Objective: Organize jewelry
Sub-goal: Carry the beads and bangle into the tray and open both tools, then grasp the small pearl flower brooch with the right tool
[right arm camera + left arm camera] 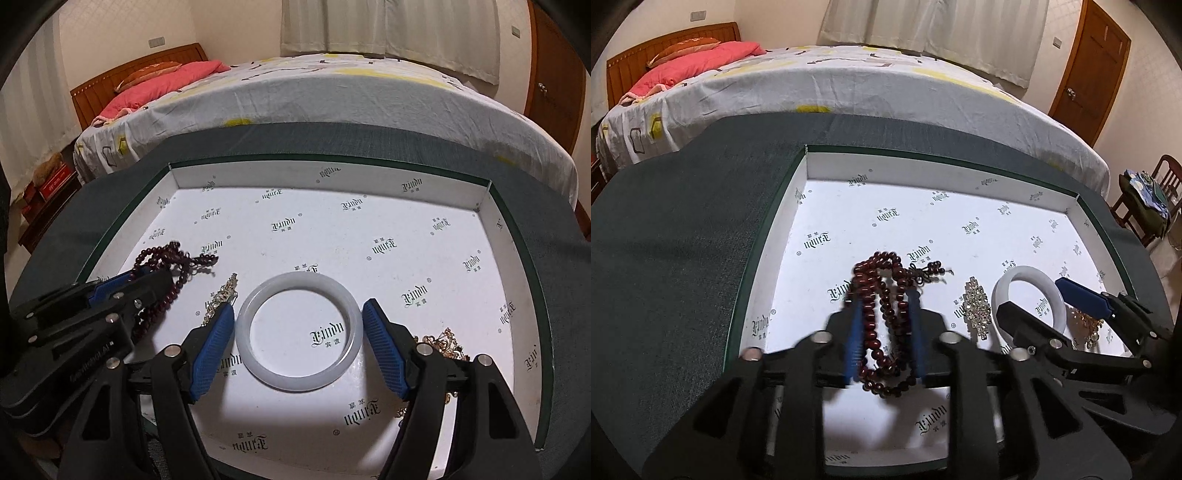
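Note:
A dark red bead string (882, 314) lies bunched between the blue pads of my left gripper (884, 295), which is shut on it inside the white printed box (849, 229). The beads also show in the right wrist view (166, 266). A white bangle (299, 332) lies flat on the box floor, between the open fingers of my right gripper (299, 314), which do not touch it. It shows too in the left wrist view (1030, 295). A rhinestone piece (977, 310) lies between beads and bangle. Gold jewelry (447, 345) lies at the right.
The box has low white walls with a green rim (332, 160) and sits on a dark green cloth (683, 221). A bed (849, 88) lies behind. A wooden door (1089, 70) and a chair (1152, 199) stand at the right.

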The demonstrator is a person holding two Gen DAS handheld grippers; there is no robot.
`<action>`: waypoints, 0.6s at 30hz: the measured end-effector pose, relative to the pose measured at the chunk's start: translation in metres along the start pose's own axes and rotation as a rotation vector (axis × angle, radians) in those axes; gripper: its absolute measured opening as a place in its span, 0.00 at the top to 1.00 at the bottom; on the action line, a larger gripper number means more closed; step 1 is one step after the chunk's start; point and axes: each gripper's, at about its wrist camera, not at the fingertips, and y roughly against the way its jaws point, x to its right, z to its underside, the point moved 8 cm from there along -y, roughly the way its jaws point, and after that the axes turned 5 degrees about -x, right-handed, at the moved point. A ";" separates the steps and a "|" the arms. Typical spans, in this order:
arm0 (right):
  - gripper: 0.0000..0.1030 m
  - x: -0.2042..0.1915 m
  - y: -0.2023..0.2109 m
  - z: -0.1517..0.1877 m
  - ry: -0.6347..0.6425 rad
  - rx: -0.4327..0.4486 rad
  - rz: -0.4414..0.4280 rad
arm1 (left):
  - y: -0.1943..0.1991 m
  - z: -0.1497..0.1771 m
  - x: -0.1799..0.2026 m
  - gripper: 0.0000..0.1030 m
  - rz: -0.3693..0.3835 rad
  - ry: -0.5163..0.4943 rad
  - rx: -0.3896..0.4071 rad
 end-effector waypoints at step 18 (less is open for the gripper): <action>0.28 0.044 0.111 0.030 -0.116 0.197 0.028 | 0.078 0.016 0.013 0.45 -0.002 -0.014 0.155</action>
